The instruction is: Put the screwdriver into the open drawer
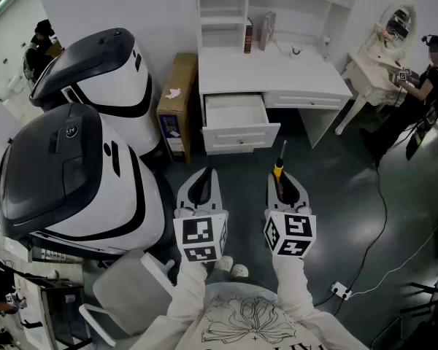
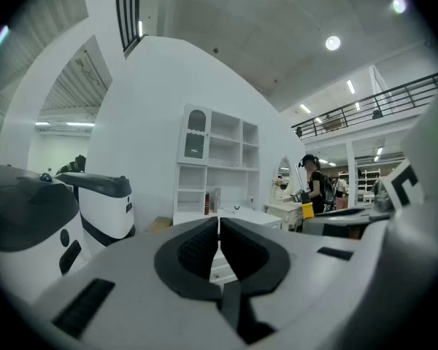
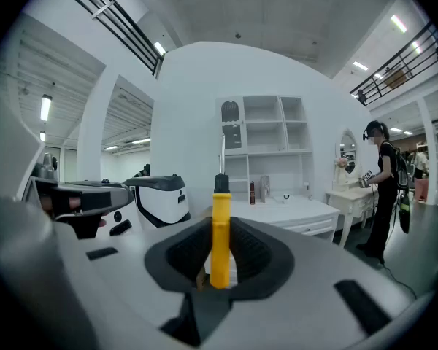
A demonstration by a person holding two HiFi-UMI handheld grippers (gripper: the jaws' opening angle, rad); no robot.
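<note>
Clamping the screwdriver by its yellow handle, the right gripper points the shaft ahead. The left gripper has its jaws pressed together on nothing. The carry looks under way. Next, the tool must reach over the open drawer of the white desk before release.

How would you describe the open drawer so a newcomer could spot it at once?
Find the white shelved desk ahead. The drawer hangs under its top, at the left end. It alone is pulled out; the neighbouring drawer to its right is shut.
</note>
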